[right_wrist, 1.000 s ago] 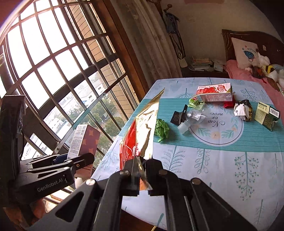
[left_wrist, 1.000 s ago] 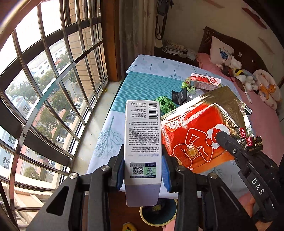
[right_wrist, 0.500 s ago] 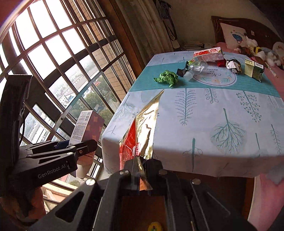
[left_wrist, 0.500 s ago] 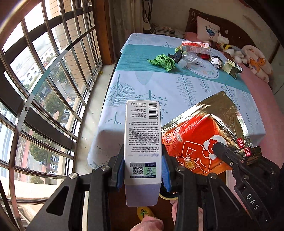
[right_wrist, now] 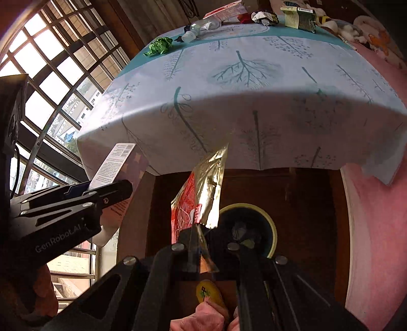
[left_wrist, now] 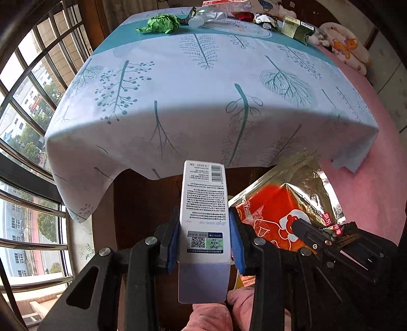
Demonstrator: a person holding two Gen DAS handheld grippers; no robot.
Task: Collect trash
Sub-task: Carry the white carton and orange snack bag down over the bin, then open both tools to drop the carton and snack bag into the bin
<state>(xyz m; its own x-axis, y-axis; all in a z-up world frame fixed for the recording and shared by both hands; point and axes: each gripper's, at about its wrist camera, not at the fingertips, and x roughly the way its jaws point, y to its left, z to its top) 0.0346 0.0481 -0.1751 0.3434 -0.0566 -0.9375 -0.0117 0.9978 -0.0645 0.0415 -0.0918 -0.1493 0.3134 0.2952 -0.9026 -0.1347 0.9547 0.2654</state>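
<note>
Left wrist view: left gripper (left_wrist: 205,244) clamps a tall white printed cardboard box (left_wrist: 203,211); right gripper (right_wrist: 201,244) pinches a crinkled red-and-gold foil snack bag (right_wrist: 201,196) above a yellow-rimmed bin (right_wrist: 269,224)

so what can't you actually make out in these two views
- Bin: right wrist view only, partly behind the foil bag and right gripper; contents dark. The left wrist view does not show it.
- White box: print too small to read; lower end covers the floor below.
- Trash at the table's far end, such as the green wad: small, partly cut off by the top edge.
- Left gripper fingers' pads: mostly hidden by the box.
</note>
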